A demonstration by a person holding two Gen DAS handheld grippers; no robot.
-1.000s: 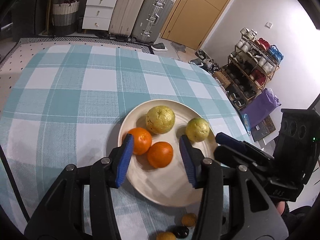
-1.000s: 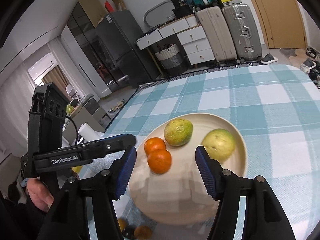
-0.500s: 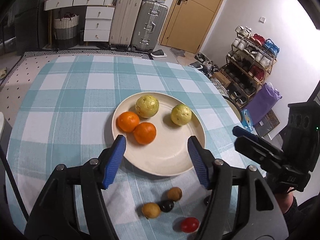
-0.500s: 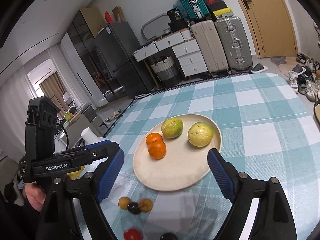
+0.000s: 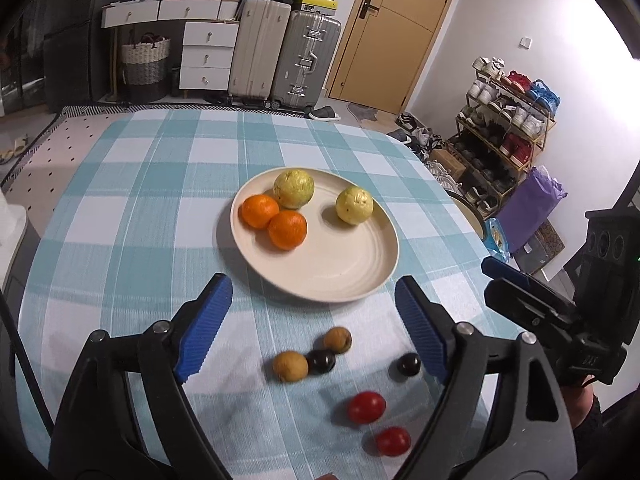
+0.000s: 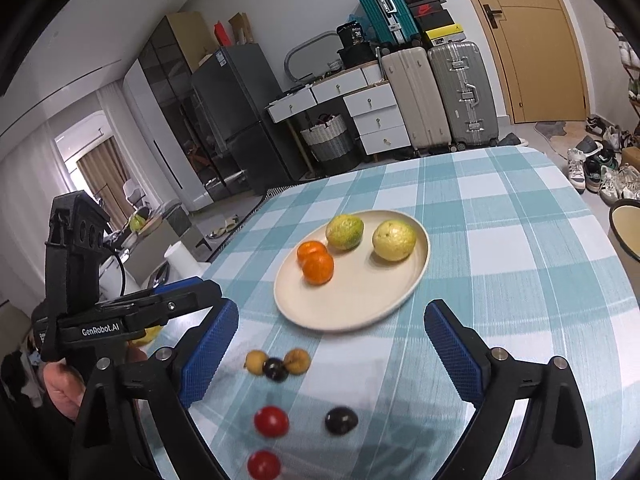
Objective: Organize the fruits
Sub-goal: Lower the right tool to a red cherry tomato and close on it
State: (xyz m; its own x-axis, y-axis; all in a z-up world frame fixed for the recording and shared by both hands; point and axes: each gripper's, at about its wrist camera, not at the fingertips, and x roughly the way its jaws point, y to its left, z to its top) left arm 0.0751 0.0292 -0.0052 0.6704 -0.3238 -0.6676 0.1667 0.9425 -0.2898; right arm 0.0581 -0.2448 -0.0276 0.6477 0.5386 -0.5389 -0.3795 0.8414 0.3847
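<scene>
Lying between hand-held gripper fingers: fruits

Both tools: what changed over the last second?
The left tool and right tool pulled back from the round cream plate and opened wider; nothing was gripped. Small loose fruits on the checked tablecloth came into view. The four plated fruits stayed put.
</scene>
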